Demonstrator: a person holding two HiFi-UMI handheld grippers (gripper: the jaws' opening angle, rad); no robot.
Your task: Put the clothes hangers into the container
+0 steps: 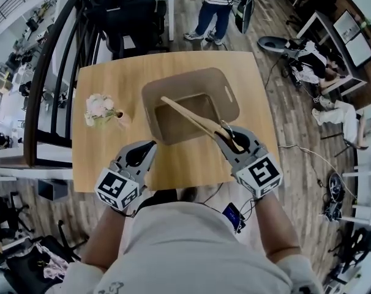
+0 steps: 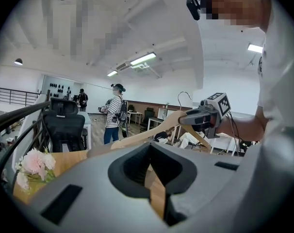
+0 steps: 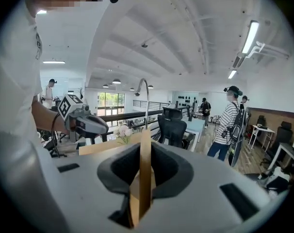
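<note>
My right tool (image 1: 225, 135) is clenched on the wooden hanger (image 1: 185, 113) near its hook (so the long arm pokes ahead over the container (image 1: 185, 79), ready to drop). My left tool (image 1: 149, 147) is closed on nothing, off to the side.

Brown round-cornered tub container (image 1: 179, 81), open-topped, mid-table. Pale wooden clothes hanger (image 1: 185, 114) slants across its opening, from the near-right rim toward the far-left wall; its near end is clamped in the right gripper (image 1: 227, 135). Opening free on either side of that bar. Left gripper (image 1: 152, 144) hangs just off the container's near-left corner. Pink-and-white flower bunch (image 1: 100, 110) stands well left of the container. Bare light-wood tabletop (image 1: 112, 78) lies between, also right of the container.
</note>
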